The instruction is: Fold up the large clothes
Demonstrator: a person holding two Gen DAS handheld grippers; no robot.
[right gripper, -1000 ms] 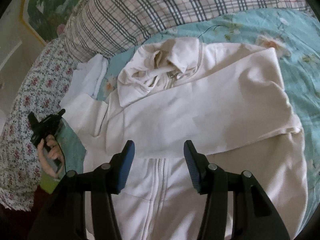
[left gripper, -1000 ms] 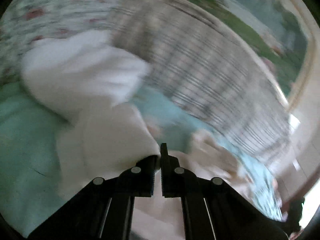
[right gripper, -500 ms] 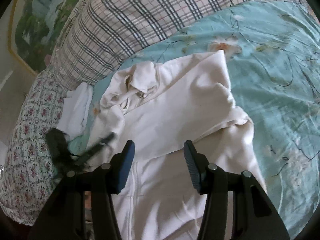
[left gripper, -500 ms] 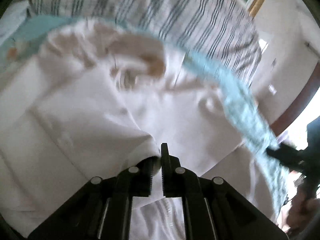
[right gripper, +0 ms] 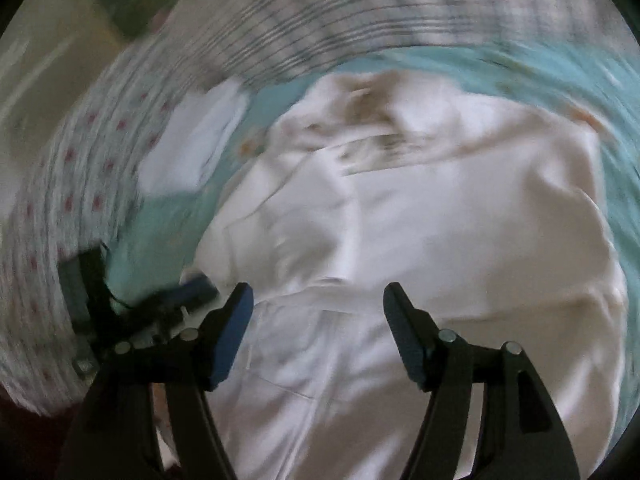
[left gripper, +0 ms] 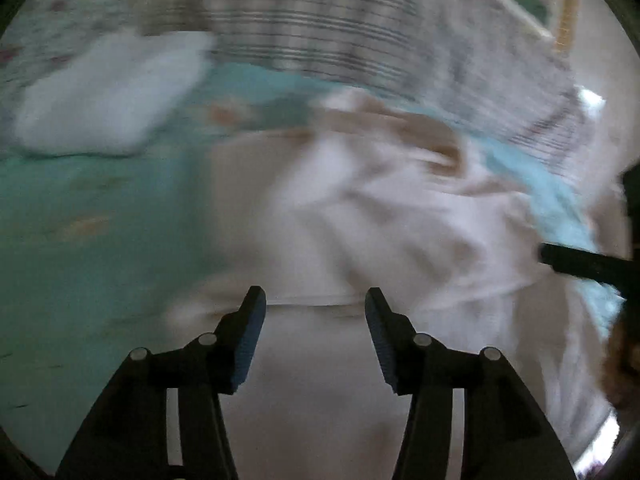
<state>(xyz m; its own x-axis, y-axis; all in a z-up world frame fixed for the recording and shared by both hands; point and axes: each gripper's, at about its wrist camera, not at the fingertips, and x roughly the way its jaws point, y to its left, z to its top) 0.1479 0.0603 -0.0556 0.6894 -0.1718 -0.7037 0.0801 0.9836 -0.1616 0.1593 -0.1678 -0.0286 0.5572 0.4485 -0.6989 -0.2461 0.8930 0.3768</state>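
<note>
Garment: a cream zip-front jacket (right gripper: 460, 232) lay spread on the bed (left gripper: 80, 240), collar toward the plaid pillow (left gripper: 360, 40)
Left gripper (left gripper: 314, 320): fingers spread apart and empty, poised just above a folded edge of the jacket
Right gripper (right gripper: 316, 312): fingers likewise parted, holding nothing, over the lower front near the zip
Done so far: both sleeves appeared laid in across the chest, though blur made the layers hard to read
Left to do: the long body looked unfolded lengthwise; the hem probably had to be brought up toward the collar, then smoothed
Progress: judged roughly midway
Nearby: a folded white cloth (right gripper: 192, 152) sat on the bed beside the jacket's shoulder, apart from it, next to the floral bedding (right gripper: 60, 200)
Caution: both views were smeared by motion, so fine creases could not be told
</note>
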